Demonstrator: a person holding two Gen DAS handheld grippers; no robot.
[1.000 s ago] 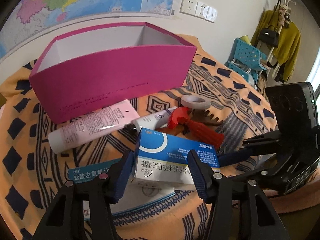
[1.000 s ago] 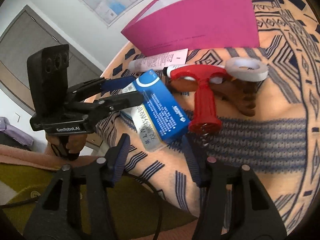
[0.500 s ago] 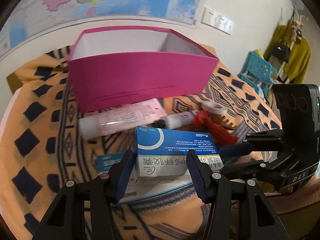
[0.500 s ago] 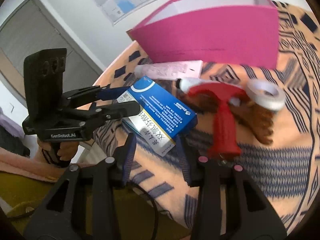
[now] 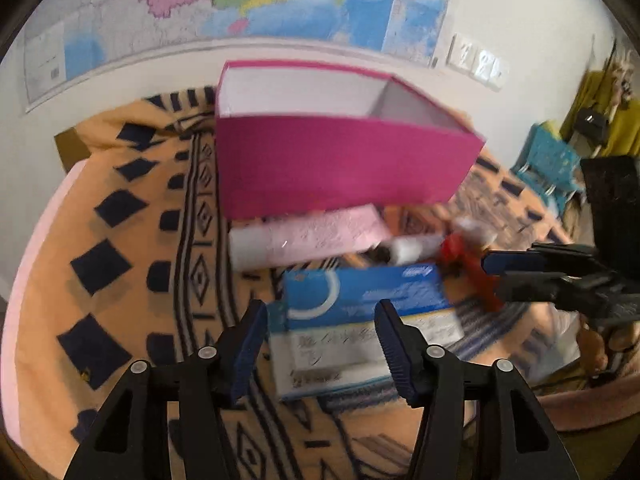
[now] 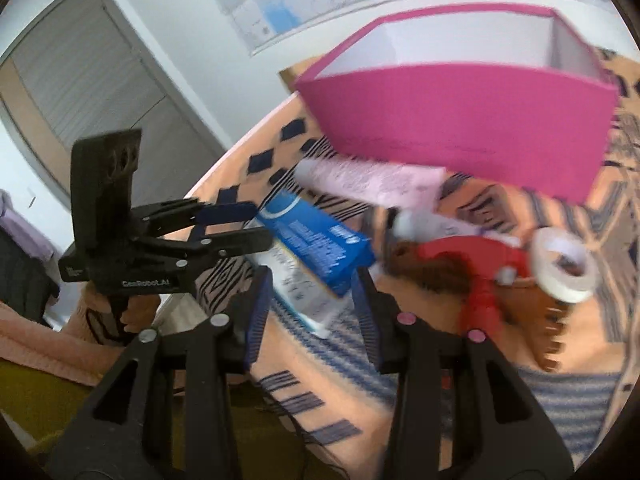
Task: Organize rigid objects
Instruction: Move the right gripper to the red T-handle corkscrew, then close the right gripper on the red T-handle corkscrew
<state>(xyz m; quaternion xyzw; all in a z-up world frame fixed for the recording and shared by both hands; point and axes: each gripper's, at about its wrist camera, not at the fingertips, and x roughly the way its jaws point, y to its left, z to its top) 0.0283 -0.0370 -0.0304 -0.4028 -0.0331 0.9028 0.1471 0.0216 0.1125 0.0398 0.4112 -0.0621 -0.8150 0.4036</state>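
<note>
Left tool [image 5: 320, 340] agape; right tool [image 6: 310, 300] agape.

Bare blanket [image 5: 132, 280] left of pink box [image 5: 340, 168]; clutter crowding its front

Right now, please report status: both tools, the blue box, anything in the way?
Left tool open around blue medicine box, not clamped. Right tool open beside it. Pink box behind; pink tube lies between.

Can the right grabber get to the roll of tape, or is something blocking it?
Probably yes. The right gripper is open and empty, and the tape roll sits uncovered on top of the red tool, off to its right. Nothing stands between them.
</note>
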